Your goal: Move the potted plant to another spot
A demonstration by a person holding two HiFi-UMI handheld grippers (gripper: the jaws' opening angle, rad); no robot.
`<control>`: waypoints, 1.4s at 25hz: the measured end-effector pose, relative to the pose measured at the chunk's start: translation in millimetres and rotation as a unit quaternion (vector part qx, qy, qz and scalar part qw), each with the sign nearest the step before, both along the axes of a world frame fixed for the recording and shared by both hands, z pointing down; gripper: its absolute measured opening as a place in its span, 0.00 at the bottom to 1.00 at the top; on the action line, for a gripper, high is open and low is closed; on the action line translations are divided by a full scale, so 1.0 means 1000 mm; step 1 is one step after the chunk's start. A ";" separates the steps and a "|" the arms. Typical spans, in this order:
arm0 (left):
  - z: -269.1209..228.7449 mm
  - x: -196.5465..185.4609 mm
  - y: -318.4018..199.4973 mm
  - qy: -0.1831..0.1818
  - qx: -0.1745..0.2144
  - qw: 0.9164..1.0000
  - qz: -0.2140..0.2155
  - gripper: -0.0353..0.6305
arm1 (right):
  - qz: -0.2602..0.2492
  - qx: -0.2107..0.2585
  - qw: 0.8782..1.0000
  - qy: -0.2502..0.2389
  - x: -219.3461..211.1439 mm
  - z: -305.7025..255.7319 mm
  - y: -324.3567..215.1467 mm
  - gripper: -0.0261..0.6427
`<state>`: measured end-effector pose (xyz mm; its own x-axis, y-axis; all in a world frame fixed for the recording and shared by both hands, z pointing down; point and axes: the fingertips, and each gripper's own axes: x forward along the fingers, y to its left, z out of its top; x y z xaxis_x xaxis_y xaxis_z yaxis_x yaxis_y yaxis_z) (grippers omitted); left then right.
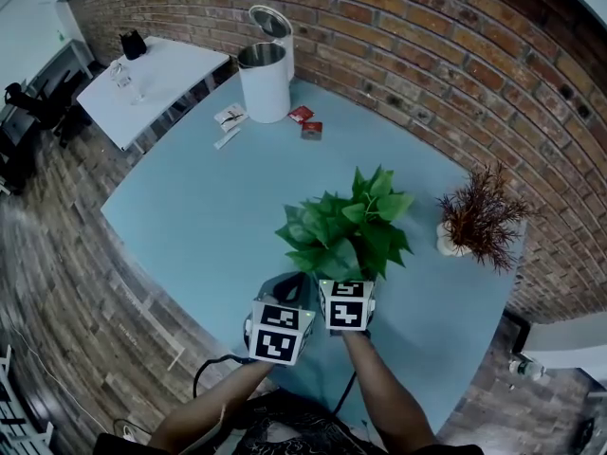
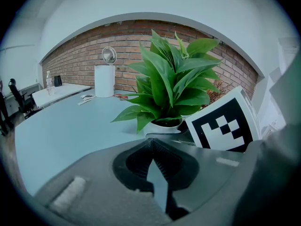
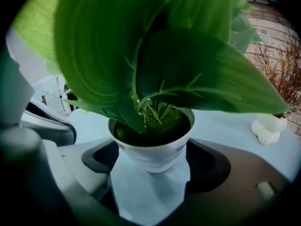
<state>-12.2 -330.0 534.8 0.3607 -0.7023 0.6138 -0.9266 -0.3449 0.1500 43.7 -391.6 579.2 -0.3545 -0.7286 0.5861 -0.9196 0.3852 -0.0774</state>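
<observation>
On the table [image 1: 190, 226], right gripper [image 3: 149, 160] grips the plant [image 1: 346, 226] by its pot [image 3: 155, 152]; left gripper [image 2: 151, 146] pinched together, empty; grasp done, carrying seemingly left.

**Green on pale blue**

Vivid green on the leaves of the potted plant [image 1: 346, 226], plain white on its pot [image 3: 155, 155], dark mossy green inside. Pale blue-grey across the surface [image 1: 190, 226]. Red-brown with pale mortar lines on the brick wall [image 1: 427, 55]. Rusty brown on the dried plant [image 1: 484, 218], white at its base. White on the bin [image 1: 264, 88]. Grey on the left tongs [image 2: 151, 142] and right tongs [image 3: 149, 160], black on their pads, black-and-white squares on their cubes.
</observation>
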 end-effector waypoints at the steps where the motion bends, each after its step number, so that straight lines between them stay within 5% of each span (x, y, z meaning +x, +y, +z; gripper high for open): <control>1: 0.000 0.000 0.001 0.000 0.000 1.000 -0.001 0.05 | 0.000 0.001 1.000 -0.001 0.000 0.000 0.001 0.70; 18: -0.005 -0.012 0.017 0.012 0.008 1.000 -0.002 0.05 | 0.013 0.008 1.000 0.008 0.004 -0.005 0.019 0.69; 35: -0.016 -0.013 0.061 0.046 0.028 0.994 0.096 0.06 | 0.089 0.029 0.995 0.016 -0.003 -0.030 0.096 0.37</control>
<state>-24.7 -269.4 519.2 0.5445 -0.6470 0.5338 -0.8261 -0.5238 0.2077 40.6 -296.0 549.6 -0.1983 -0.8116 0.5495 -0.9754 0.2183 -0.0296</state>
